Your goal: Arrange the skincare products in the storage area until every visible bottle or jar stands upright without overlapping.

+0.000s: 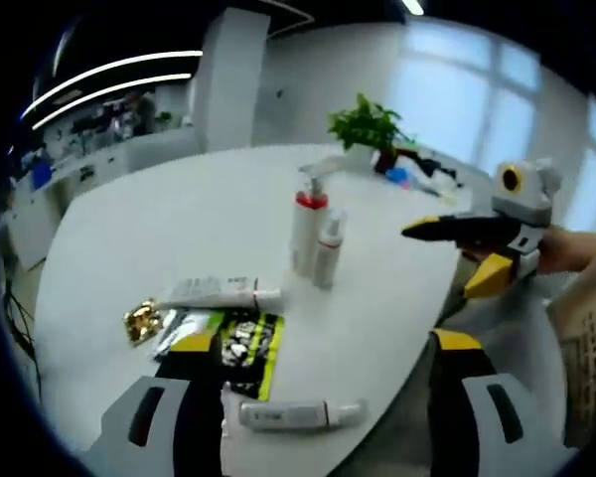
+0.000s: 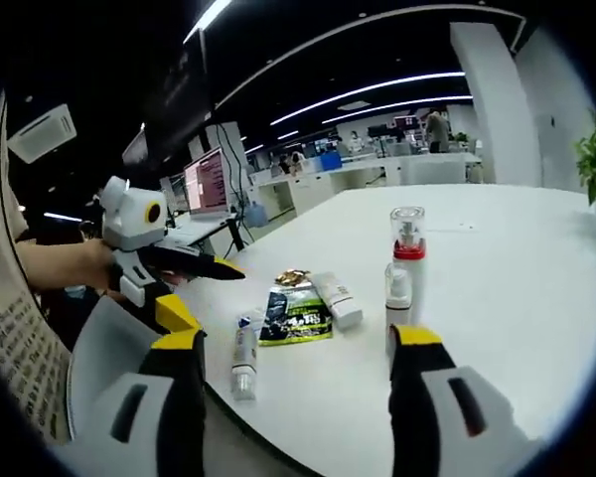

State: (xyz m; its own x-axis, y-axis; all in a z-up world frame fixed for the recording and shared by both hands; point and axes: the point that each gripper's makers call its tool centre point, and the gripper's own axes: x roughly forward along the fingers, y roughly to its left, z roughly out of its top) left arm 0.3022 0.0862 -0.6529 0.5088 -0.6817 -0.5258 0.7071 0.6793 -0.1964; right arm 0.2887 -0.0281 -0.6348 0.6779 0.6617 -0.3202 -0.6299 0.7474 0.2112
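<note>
Already upright near mid-bench stand the tall white pump bottle with a red collar and the smaller white spray bottle, touching side by side on the white bench. Nearer the edge lie two white tubes and a black-and-green sachet. Left tongs and right tongs are both spread, pinching nothing.

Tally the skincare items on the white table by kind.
Upright pump bottles: 2, a tall white red-collared bottle and a shorter white bottle
White tubes lying flat: 2, and
Flat sachets: 3, gold foil, silver-green, black-yellow
Total: 7
</note>
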